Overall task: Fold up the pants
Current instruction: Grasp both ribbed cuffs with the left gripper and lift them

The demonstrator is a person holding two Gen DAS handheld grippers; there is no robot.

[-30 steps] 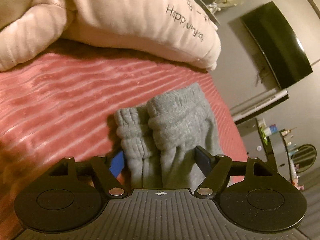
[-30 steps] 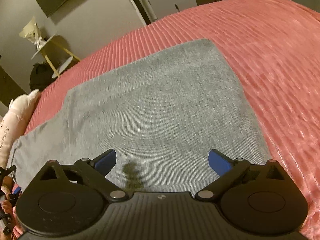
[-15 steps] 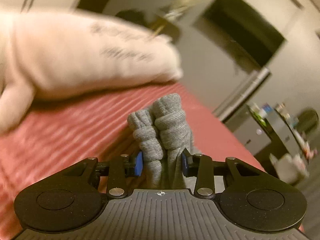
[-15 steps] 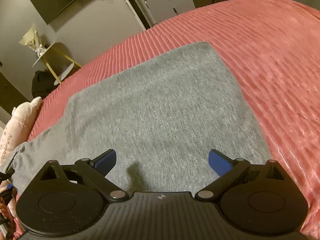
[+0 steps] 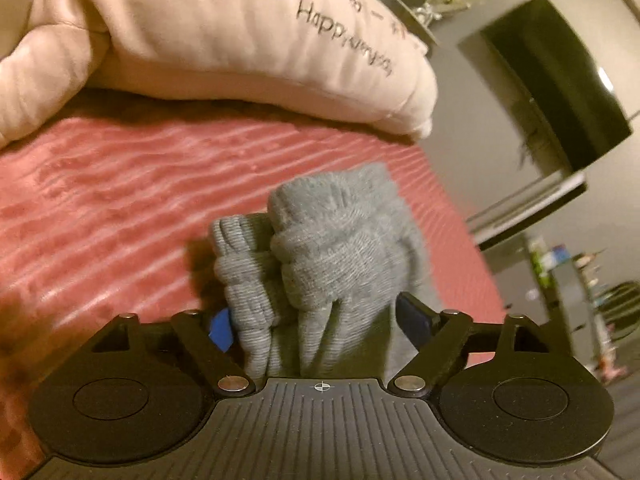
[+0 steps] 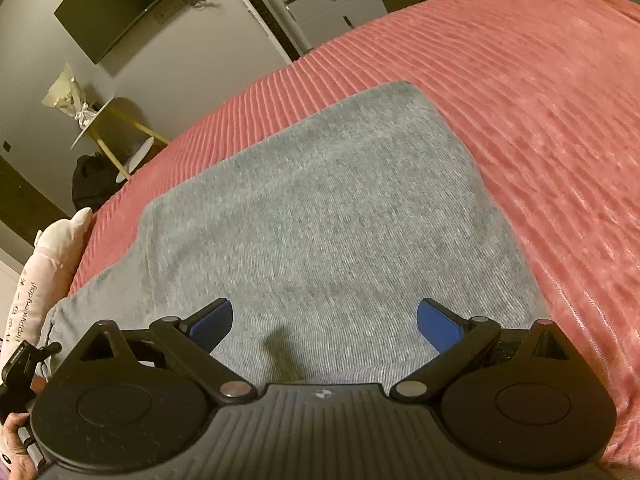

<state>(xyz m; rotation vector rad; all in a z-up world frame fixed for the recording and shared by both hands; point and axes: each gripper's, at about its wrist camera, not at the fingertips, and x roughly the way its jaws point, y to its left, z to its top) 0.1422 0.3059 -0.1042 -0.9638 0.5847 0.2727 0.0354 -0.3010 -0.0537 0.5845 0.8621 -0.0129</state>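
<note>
jaws on my left tongs point(image 5: 316, 326) have just been opening: half a second ago they pinched the bunched cuffs, and now the blue pads stand wide on either side of them, released, with the ribbed grey cuffs point(image 5: 320, 256) between the pads but not pressed. from the left wrist view the cuffs stand crumpled right ahead of the tongs, resting on the red ribbed bedspread point(image 5: 120, 184); beyond them lies a pale pink plush pillow point(image 5: 224, 32). i judge that grab did not hold or was let go on purpose, so the leg ends are not yet carried over for the fold.

my right tongs point(image 6: 324, 324) hang spread and empty over the grey pants point(image 6: 320, 208), which lie flat ahead of them on the bedspread, the pads apart from the cloth as far as i can tell. at the lower left edge of the right wrist view i see a hand point(image 6: 16, 444) on the other tool.
</note>
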